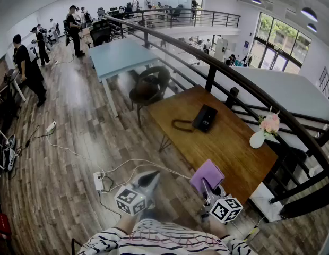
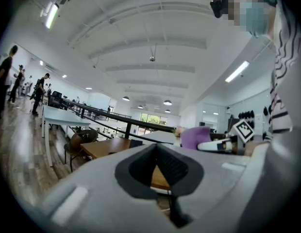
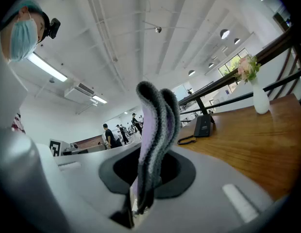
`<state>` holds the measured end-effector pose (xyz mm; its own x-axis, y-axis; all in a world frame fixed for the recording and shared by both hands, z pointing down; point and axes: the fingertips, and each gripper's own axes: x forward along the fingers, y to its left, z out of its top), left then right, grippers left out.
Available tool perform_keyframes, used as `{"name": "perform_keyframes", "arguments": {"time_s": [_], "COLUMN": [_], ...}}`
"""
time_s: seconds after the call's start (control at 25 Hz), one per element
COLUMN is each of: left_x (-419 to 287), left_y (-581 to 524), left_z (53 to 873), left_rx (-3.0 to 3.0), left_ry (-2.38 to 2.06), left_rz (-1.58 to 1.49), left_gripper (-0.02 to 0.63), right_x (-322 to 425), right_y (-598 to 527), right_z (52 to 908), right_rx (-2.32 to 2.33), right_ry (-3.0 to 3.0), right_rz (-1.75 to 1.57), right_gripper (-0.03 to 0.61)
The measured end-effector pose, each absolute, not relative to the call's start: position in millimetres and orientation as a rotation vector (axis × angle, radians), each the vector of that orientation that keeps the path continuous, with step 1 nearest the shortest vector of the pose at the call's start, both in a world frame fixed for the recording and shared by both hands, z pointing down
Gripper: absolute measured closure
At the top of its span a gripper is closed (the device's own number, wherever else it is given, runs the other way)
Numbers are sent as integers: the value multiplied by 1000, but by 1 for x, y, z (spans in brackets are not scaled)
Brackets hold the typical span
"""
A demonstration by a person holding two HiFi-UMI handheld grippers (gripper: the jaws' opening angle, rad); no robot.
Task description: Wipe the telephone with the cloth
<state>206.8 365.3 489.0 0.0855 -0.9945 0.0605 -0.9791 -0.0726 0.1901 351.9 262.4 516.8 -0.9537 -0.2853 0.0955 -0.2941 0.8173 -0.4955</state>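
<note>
The long dark railing (image 1: 244, 84) runs down the right side of the scene, and the wooden desk (image 1: 228, 147) stands against it. A pale blue desk (image 1: 119, 54) sits farther along the same railing, with a brown chair (image 1: 148, 86) between the two. The plank floor (image 1: 58, 142) stretches off to your left. Several people (image 1: 26, 68) stand far back on it, and a white power strip (image 1: 98, 180) lies among loose cables near your feet. The black telephone (image 1: 205, 118) lies in the far half of the wooden desk, about midway between the long edges. Its coiled cord (image 1: 180, 125) is looped on the desk just beside it, on the aisle side. A white vase of pink flowers (image 1: 257, 138) stands at the railing-side edge toward the near end, well apart from the telephone. Your right claw (image 1: 208, 189) is clamped on the purple cloth (image 1: 206, 176), which stands up folded from between its jaws. In the head view the cloth sits over the near end of the desk and does not touch the telephone. The right gripper view shows the cloth (image 3: 155, 125) pinched in the right claw (image 3: 145, 178), with the telephone (image 3: 204, 125) and vase (image 3: 260, 101) beyond it. Your left claw (image 1: 153, 177) hangs over the floor just off the desk's near end. In the left gripper view its jaws (image 2: 157, 147) meet at the tips with nothing between them.
</note>
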Motion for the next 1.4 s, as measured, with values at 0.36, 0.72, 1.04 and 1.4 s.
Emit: {"name": "perform_keyframes", "arguments": {"time_s": [0.36,0.72,1.04,1.4], "left_x": [165,45,-53,-105], "left_y": [336,308,267,224], "left_z": [493,493,496,502], "left_rx": [2191,2231,2284,2355], "left_ry": [-1952,-1885,-1787,-1625], "left_rz": [-172,-149,-117,-74], "left_gripper": [612,612,612,612], "right_x": [311,192,104,73], "right_y": [242,211,173,143], "right_z": [515,513,513,515], "right_rx": [478,561,691,908], "right_ry": [-2962,-2948,-2931,-2876], "right_rz": [871,907,939,983], "right_gripper": [529,529,529,529]}}
